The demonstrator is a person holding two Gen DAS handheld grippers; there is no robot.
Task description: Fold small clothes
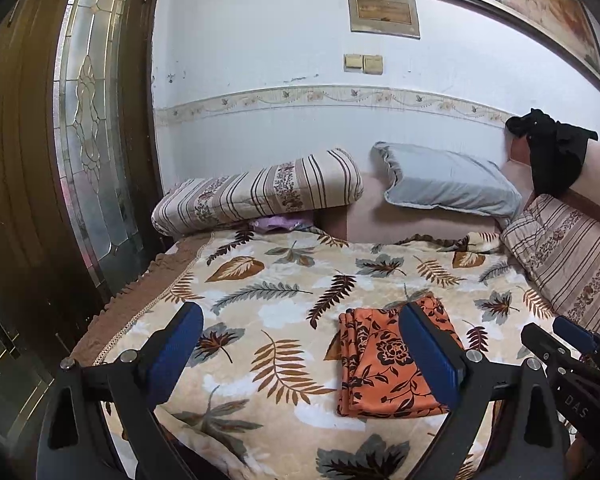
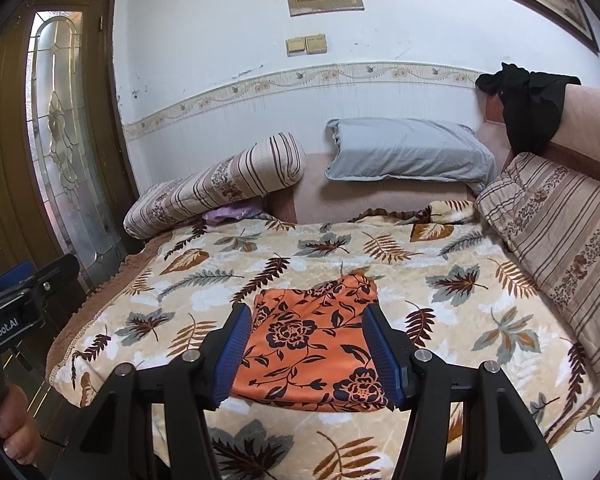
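Leaf-patterned blanket (image 2: 440,280) covers a bed, and near its front edge lies an orange floral garment (image 2: 312,344), already folded into a neat rectangle. Both the left gripper (image 1: 300,356) and right gripper (image 2: 306,354) hover above with jaws spread, holding nothing. Folding looks largely finished. Pillows line the far edge.

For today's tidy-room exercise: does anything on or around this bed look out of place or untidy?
Yes. A black garment hangs crumpled over the pink headboard corner, and a lilac cloth is stuffed under the striped bolster pillow. The orange floral cloth lies neatly folded.
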